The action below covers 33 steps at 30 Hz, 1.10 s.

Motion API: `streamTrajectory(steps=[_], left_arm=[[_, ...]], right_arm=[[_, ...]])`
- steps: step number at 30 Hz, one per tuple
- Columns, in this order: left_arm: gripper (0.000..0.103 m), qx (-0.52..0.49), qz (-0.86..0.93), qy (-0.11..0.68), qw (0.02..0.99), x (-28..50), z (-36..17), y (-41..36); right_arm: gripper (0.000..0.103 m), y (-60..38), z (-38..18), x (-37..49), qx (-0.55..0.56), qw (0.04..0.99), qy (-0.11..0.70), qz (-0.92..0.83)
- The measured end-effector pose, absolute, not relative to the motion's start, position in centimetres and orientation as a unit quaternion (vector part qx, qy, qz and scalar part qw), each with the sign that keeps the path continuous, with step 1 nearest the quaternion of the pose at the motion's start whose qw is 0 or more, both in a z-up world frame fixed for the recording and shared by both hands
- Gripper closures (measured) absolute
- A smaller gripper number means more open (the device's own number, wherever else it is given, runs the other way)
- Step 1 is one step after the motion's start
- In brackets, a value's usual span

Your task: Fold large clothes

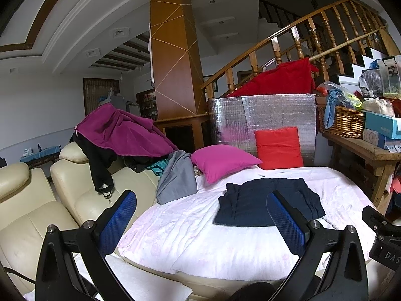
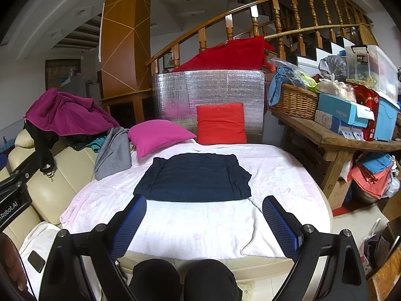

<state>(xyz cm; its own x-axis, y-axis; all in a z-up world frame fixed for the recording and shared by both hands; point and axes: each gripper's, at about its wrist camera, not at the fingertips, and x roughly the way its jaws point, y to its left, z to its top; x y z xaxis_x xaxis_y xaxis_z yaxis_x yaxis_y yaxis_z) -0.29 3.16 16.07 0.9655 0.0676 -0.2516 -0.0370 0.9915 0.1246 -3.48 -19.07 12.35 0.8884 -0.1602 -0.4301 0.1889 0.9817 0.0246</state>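
Navy garment [image 2: 194, 176] lies flat on the pale pink blanket [image 2: 200, 225], already in a rough rectangle, side edges tucked in and a bit wrinkled at its right edge. It sits in front of the red cushion [image 2: 220, 124] and just right of the magenta cushion [image 2: 158, 135]. Left gripper [image 1: 200, 215] is spread wide, nothing between the blue pads; it hovers short of the garment's near-left side. Right gripper [image 2: 204, 222] is also spread wide and empty, hovering just short of the garment's near hem.

Judged step: either a final fold of this piece or setting it aside; it looks mostly done. For another fold, take the two near corners, one per gripper, and pinch through all layers so the tucked sides don't slide out. Lift low and carry the near hem toward the red cushion, landing it edge on edge. Watch the rumpled right edge; smooth it first or the fold goes crooked. Avoid snagging the blanket under the garment, since it's soft and may come up with the pinch.

More clothes wait left of the magenta cushion: a grey garment [image 2: 114, 150] and a purple fleece [image 2: 67, 115] on the cream sofa [image 2: 50, 193].
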Motion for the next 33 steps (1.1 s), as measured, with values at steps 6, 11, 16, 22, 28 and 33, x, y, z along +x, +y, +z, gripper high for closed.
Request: streamTrajectory(steps=[6,11,16,22,28,33], left_arm=[[0.0,0.056,0.025,0.13,0.99,-0.2,16.0,3.2],[0.0,0.051,0.02,0.13,0.99,0.0,15.9,2.8],[0.0,0.051,0.009,0.13,0.99,0.1,15.8,1.6],[0.0,0.065,0.0,0.132,0.989,0.6,15.5,0.0],[0.0,0.076,0.001,0.155,0.985,2.6,14.7,-0.7],[0.0,0.089,0.004,0.164,0.982,4.2,14.5,-0.2]], right_arm=[[0.007,-19.0,12.3,-3.5,0.032,0.971,0.219,-0.092],[0.007,-19.5,12.2,-3.9,0.03,0.97,0.219,-0.101],[0.007,-20.7,12.2,-4.6,0.028,0.968,0.219,-0.116],[0.007,-22.4,12.2,-4.6,0.044,0.967,0.219,-0.122],[0.007,-22.6,11.9,-2.8,0.051,0.966,0.227,-0.112],[0.007,-21.6,11.6,-0.4,0.057,0.966,0.232,-0.102]])
